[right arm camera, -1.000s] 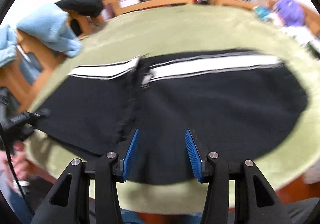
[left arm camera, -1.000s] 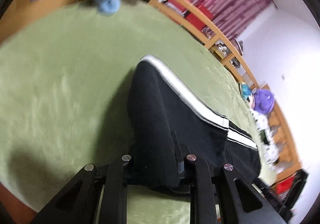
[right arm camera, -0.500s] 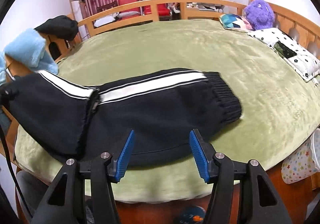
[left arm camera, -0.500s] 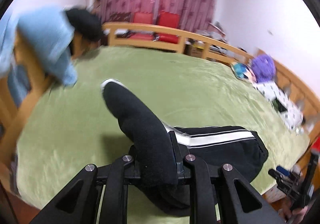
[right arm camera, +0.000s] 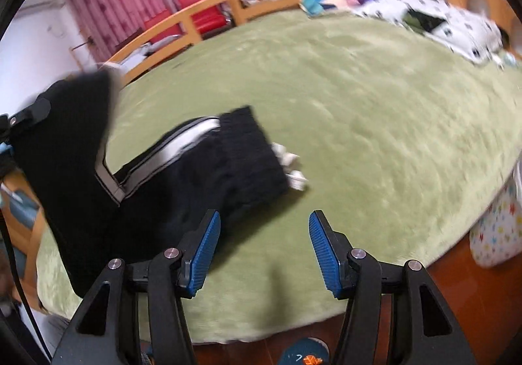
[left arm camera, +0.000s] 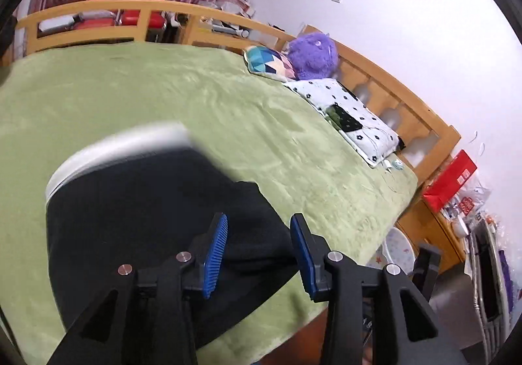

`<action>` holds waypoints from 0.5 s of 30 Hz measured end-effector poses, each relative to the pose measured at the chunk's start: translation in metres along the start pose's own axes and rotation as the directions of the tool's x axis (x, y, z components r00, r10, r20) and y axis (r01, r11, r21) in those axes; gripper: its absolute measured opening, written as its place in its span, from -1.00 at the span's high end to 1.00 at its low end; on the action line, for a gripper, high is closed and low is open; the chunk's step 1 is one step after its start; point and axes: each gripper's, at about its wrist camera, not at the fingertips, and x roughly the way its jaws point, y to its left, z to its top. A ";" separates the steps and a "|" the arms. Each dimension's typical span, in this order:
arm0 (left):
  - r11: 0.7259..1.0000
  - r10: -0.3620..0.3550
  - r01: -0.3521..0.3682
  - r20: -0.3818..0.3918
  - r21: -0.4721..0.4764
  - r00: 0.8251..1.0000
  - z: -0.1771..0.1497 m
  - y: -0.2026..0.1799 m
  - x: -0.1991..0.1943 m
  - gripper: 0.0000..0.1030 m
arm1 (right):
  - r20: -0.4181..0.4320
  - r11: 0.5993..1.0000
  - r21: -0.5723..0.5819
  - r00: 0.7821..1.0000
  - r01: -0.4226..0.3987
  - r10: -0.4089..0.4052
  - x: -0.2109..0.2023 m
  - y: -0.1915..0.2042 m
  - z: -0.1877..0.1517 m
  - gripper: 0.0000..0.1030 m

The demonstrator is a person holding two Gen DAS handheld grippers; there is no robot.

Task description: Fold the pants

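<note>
Black pants (left arm camera: 137, 218) with a white side stripe lie folded over at the near edge of a green bed cover (left arm camera: 228, 110). My left gripper (left arm camera: 257, 247) is open just above the dark fabric, holding nothing. In the right wrist view the pants (right arm camera: 208, 166) lie left of centre with the ribbed waistband and white drawstrings towards the middle, and one end is lifted at the far left. My right gripper (right arm camera: 262, 247) is open and empty over the cover, just right of the pants.
A wooden rail (left arm camera: 98, 11) runs round the bed. A purple plush toy (left arm camera: 313, 55), a patterned cushion (left arm camera: 270, 60) and a spotted pillow (left arm camera: 352, 114) lie at the head. A red box (left arm camera: 450, 180) and cluttered cabinet stand beside the bed.
My left gripper has let go of the pant leg and opened. The leg end has been carried over onto the rest of the pants. My right gripper has shifted right, off the fabric.
</note>
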 end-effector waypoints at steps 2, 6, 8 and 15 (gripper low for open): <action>0.999 0.042 -0.042 0.019 -0.003 0.999 -0.008 0.010 -0.004 0.09 | 0.004 1.000 0.019 1.000 -0.023 0.023 0.000 -0.007 0.001 -0.09; 0.991 0.115 -0.114 0.020 -0.066 0.993 -0.028 0.059 -0.026 0.03 | 0.002 0.992 0.043 0.993 -0.116 0.116 0.008 -0.006 0.008 -0.09; 0.980 0.176 -0.172 0.034 -0.096 0.984 -0.039 0.081 -0.038 0.03 | -0.023 0.986 0.055 0.987 -0.158 0.160 0.020 -0.001 0.014 -0.11; 0.911 0.396 -0.395 -0.019 -0.115 0.918 -0.073 0.129 -0.051 0.03 | -0.202 0.968 0.102 0.948 -0.230 0.247 0.088 0.031 0.021 0.17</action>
